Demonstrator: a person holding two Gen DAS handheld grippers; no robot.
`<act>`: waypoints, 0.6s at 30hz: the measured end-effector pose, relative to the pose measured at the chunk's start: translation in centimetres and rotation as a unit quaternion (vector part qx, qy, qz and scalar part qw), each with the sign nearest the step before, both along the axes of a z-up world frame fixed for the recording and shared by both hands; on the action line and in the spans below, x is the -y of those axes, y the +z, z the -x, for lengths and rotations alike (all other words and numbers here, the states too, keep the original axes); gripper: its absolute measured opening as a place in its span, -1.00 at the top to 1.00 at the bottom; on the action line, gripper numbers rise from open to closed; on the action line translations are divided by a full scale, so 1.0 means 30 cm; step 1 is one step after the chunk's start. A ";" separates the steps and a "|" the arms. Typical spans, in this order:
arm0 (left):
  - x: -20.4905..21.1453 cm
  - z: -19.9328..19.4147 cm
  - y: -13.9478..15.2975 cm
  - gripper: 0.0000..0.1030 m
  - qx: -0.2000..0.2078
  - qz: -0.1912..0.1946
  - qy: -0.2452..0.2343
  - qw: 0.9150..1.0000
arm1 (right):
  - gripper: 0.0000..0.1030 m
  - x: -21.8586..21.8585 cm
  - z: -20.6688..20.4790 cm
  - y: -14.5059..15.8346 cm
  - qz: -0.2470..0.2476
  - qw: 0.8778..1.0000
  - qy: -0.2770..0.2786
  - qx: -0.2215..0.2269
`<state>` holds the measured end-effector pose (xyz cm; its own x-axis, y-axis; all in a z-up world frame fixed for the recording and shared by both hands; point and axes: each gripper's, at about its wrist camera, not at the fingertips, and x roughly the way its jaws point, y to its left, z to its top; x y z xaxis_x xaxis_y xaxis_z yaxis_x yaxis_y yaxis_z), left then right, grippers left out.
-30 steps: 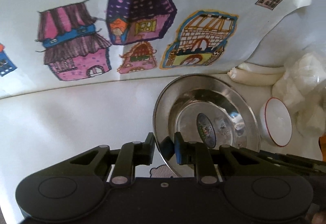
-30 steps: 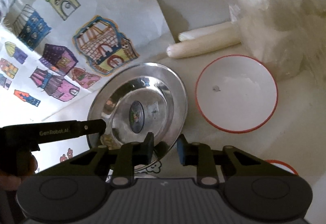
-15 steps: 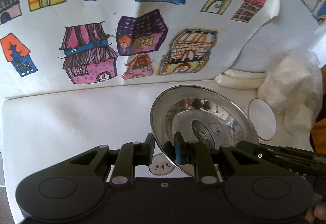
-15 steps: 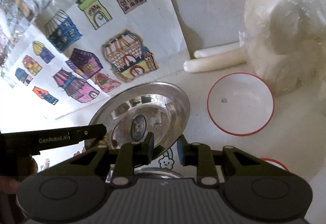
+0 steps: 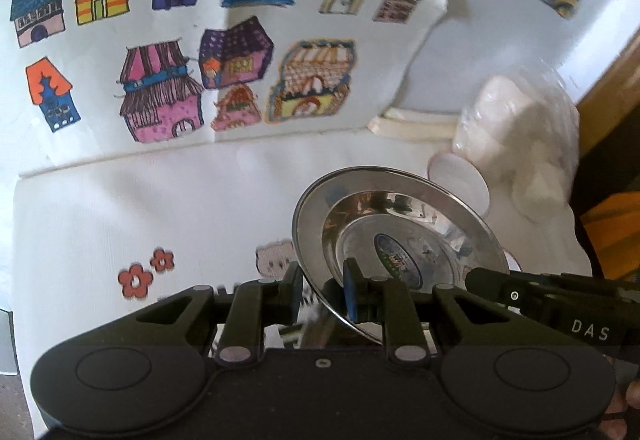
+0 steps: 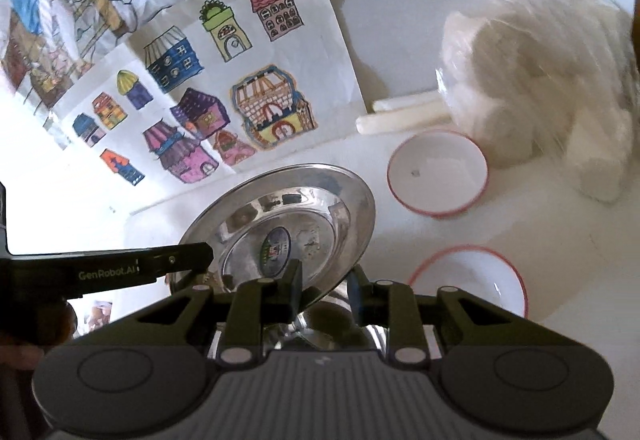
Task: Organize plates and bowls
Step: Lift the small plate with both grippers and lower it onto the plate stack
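I am holding the steel plate (image 6: 296, 224) aloft, left tool (image 5: 322, 290) and right tool (image 6: 323, 282) both pinching its rim; nothing looks stacked yet, with two white bowls (image 6: 438, 172) waiting at 2 o'clock on the counter (image 6: 560, 240).

Steel plate (image 6: 304, 216): one, lifted; white red-rimmed bowls: two, one (image 6: 438, 176) right of the plate, one (image 6: 480, 280) nearer; rolled white tubes (image 6: 400, 116): two, behind; house drawing sheet (image 6: 224, 96): one; bagged white lumps (image 6: 540, 88): one bag.

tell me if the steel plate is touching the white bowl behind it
Apart. The right wrist view shows bare table between the steel plate rim and the white bowl.
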<state>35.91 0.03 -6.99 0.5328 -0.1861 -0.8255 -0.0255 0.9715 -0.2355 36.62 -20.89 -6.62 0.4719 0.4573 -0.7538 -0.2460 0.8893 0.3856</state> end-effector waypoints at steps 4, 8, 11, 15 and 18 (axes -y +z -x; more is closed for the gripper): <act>0.017 0.062 -0.005 0.54 -0.009 -0.001 -0.010 1.000 | 0.47 0.023 0.059 -0.006 0.002 1.000 0.005 -0.007; 0.033 0.107 -0.021 0.53 -0.020 -0.005 -0.017 1.000 | 0.46 0.039 0.111 -0.024 0.003 1.000 0.009 -0.017; 0.044 0.134 -0.033 0.52 -0.028 -0.008 -0.021 0.999 | 0.46 0.047 0.144 -0.038 0.004 1.000 0.011 -0.025; 0.052 0.156 -0.048 0.51 -0.037 -0.008 -0.022 0.999 | 0.46 0.057 0.169 -0.052 0.005 0.999 0.012 -0.032; 0.064 0.165 -0.053 0.51 -0.038 -0.015 -0.026 0.999 | 0.46 0.063 0.177 -0.061 0.005 0.999 0.011 -0.038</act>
<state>30.96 -1.88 -8.57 0.4582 -0.1861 -0.8692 0.0079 0.9787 -0.2053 31.29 -22.79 -8.44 0.4025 0.4592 -0.7919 -0.2357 0.8879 0.3951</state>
